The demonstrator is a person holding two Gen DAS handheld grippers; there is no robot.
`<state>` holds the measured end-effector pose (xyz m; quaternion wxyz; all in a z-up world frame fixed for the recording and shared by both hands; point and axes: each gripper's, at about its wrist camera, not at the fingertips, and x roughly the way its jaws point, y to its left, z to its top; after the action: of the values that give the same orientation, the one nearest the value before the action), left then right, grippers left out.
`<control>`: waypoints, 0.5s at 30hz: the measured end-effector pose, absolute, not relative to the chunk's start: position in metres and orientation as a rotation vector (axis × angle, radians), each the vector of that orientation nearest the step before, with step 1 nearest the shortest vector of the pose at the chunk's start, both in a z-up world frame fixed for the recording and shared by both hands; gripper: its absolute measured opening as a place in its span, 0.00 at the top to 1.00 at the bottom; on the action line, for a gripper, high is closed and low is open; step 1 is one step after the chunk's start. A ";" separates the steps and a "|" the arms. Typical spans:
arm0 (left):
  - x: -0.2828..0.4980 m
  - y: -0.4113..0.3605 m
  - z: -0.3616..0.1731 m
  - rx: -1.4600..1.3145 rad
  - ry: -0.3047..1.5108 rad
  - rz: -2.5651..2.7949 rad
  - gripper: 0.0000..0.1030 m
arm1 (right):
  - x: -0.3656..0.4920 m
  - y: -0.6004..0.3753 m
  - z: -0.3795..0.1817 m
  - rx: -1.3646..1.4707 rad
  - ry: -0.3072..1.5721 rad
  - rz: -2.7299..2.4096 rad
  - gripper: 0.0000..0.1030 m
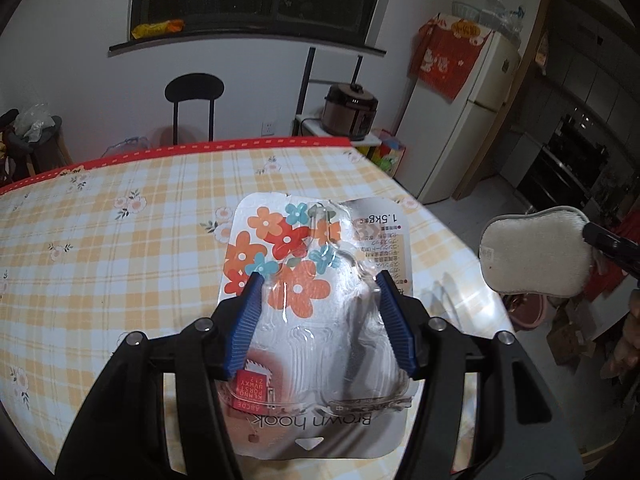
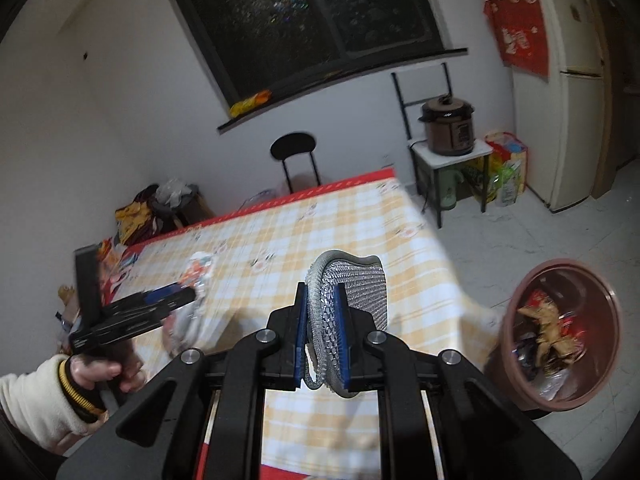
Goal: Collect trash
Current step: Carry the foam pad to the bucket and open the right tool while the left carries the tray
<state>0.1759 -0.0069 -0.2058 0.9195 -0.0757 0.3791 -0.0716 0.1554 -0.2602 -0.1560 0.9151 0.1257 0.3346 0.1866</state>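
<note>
A flowered "Brown hook" blister pack [image 1: 316, 280] lies on the checked tablecloth [image 1: 120, 240]. My left gripper [image 1: 318, 280] is over it, its blue fingers [image 1: 250, 312] on either side of the clear plastic bubble, wide apart; whether they press it I cannot tell. My right gripper [image 2: 322, 296] is shut on a grey mesh scrub sponge [image 2: 352, 292] and holds it above the table's right side. The sponge [image 1: 536, 252] also shows in the left wrist view, off the table's right edge. The pack [image 2: 196, 276] and left gripper [image 2: 172, 300] show blurred in the right wrist view.
A brown trash bin [image 2: 560, 336] with wrappers inside stands on the floor right of the table. A black chair [image 1: 194, 100] is behind the table. A rice cooker [image 1: 350, 110] on a small stand and a fridge [image 1: 468, 108] are at the back right.
</note>
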 end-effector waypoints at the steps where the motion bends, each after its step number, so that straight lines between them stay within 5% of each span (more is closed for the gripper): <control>1: 0.174 -0.010 -0.202 -0.163 0.771 -0.148 0.43 | 0.156 -0.270 -0.154 0.265 0.686 0.371 0.87; 15: 0.162 -0.079 -0.163 -0.197 0.710 -0.159 0.43 | 0.164 -0.424 -0.161 0.329 0.675 0.105 0.87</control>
<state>0.1618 -0.0787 -0.1635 0.9298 -0.0960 0.3466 -0.0778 0.1638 -0.4244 -0.1605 0.9290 0.1608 0.3293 0.0514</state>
